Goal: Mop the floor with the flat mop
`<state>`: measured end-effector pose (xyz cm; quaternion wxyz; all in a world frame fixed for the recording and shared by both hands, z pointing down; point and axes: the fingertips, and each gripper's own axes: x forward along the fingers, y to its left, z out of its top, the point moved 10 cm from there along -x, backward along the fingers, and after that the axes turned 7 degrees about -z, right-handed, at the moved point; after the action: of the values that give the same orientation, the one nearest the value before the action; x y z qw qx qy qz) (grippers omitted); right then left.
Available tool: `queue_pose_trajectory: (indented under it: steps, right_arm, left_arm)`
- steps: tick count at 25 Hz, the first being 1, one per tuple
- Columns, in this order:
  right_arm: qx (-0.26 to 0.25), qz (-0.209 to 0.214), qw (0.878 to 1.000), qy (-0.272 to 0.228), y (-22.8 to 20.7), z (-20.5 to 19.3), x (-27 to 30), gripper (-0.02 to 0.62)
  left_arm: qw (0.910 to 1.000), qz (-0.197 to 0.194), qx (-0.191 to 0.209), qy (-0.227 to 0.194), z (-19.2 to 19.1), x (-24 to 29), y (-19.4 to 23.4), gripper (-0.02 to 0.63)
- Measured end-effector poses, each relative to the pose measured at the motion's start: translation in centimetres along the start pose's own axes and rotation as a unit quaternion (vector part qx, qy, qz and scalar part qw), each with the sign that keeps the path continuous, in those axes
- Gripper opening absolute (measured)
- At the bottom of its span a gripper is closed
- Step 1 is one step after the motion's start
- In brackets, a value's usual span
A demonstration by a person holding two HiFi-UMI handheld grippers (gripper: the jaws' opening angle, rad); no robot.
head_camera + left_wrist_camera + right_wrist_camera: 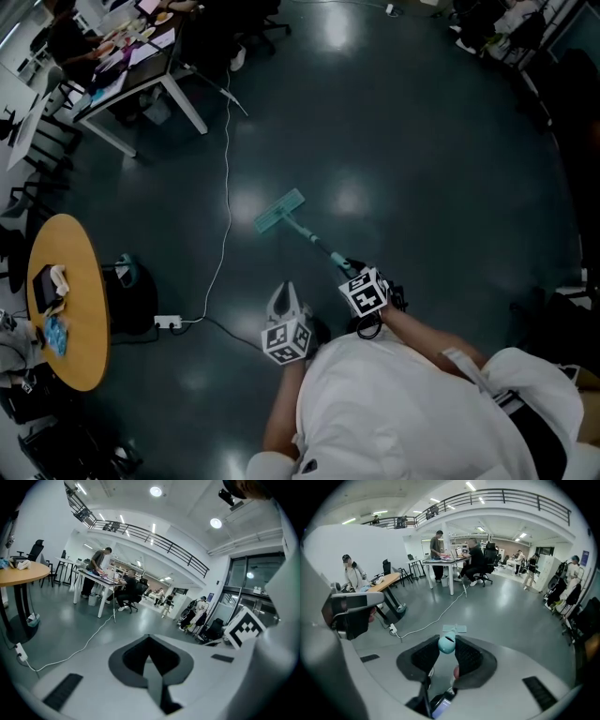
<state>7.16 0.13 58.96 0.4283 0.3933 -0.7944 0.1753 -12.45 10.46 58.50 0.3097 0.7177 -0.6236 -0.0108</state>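
Teal rectangular flat mop [281,212], on grey floor [403,141]

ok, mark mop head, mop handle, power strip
mop head [280,211]: head view, middle of pad.
mop handle [447,643]: right gripper view, teal end cap.
power strip [168,322]: head view, white body.

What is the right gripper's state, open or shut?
Shut on the mop: the right gripper has both pads pressing its teal handle end.

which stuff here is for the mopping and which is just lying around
For the job: flat mop, clamped in the right gripper; floor.
Lying about: white cable, power strip, round table, desk.
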Motion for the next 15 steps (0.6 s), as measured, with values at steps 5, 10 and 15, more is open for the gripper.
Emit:
queue_pose_trajectory:
  steps: [5,10,15]
  right_arm:
    - [-0.004,0.002,1.0,-0.002,0.2,-0.4,0.0,0.109]
    - [-0.002,-0.001,1.0,-0.001,-0.2,-0.9,0.0,0.109]
    - [-0.004,-0.001,1.0,-0.001,-0.2,-1.1,0.1,0.109]
  left_arm:
    - [1.0,0.001,0.005,-0.005,0.0,-0.3,-0.6,0.006]
    - [1.0,0.004,0.006,-0.007,0.0,-0.6,-0.9,0.006]
    - [1.0,0.006,0.003,-0.005,-0.5,-0.8,-1.1,0.006]
